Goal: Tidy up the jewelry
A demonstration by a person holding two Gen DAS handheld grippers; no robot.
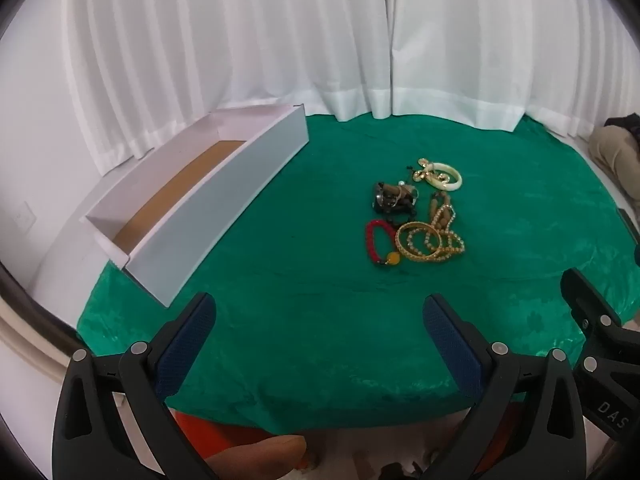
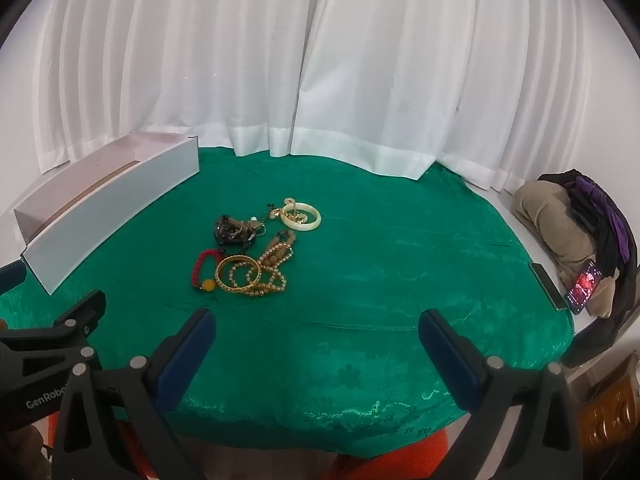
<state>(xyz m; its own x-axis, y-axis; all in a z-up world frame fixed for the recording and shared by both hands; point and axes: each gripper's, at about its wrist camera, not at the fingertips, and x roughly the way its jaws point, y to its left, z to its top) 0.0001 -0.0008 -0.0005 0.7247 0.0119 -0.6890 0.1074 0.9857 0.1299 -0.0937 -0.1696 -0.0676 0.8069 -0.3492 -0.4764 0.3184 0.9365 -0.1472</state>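
Note:
A pile of jewelry lies on the green cloth (image 1: pixel 320 280): a red bead bracelet (image 1: pixel 374 242), gold bangles (image 1: pixel 416 240), a pearl strand (image 1: pixel 448 236), a cream bangle (image 1: pixel 448 178) and a dark tangle (image 1: pixel 394 198). The same pile shows in the right wrist view, with the red bracelet (image 2: pixel 202 270), gold bangles (image 2: pixel 236 274) and cream bangle (image 2: pixel 302 218). A long white box (image 1: pixel 216 204), open on top with a brown floor, stands at the left and also shows in the right wrist view (image 2: pixel 112 208). My left gripper (image 1: pixel 320 320) is open and empty near the front edge. My right gripper (image 2: pixel 314 332) is open and empty, short of the pile.
White curtains (image 1: pixel 320 40) hang behind the table. In the right wrist view a heap of clothes (image 2: pixel 568 224) and a lit phone (image 2: pixel 584 286) lie off the table's right edge. The right gripper's body shows at the right of the left wrist view (image 1: pixel 600 340).

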